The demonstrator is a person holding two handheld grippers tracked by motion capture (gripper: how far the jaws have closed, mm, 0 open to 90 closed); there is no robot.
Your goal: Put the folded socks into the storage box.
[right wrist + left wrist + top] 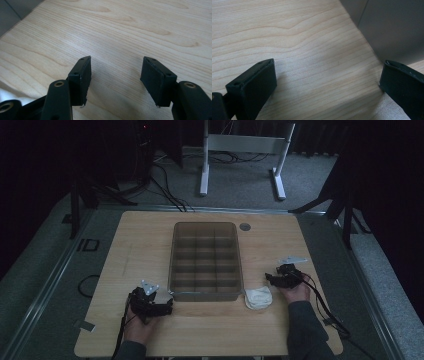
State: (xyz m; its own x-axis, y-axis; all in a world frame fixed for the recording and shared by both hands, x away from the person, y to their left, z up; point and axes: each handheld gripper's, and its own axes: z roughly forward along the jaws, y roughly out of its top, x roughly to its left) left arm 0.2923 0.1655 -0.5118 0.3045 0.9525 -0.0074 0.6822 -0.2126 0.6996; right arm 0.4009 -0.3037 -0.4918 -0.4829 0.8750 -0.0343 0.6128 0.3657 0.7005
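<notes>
White cloth (258, 297), folded small, lies on the table (150, 245) just beside the organiser box (205, 261) at its five o'clock corner, and the right gripper (272, 279) hovers near the cloth at its two o'clock with jaws spread and nothing between them. The left gripper (169, 301), jaws likewise parted and empty, sits close by the box's seven o'clock corner. Reaching low for the cloth, the right jaws might pinch only the top layer and unfold it, or knock the box wall. Its twelve compartments look empty, though dim light hides detail.
</notes>
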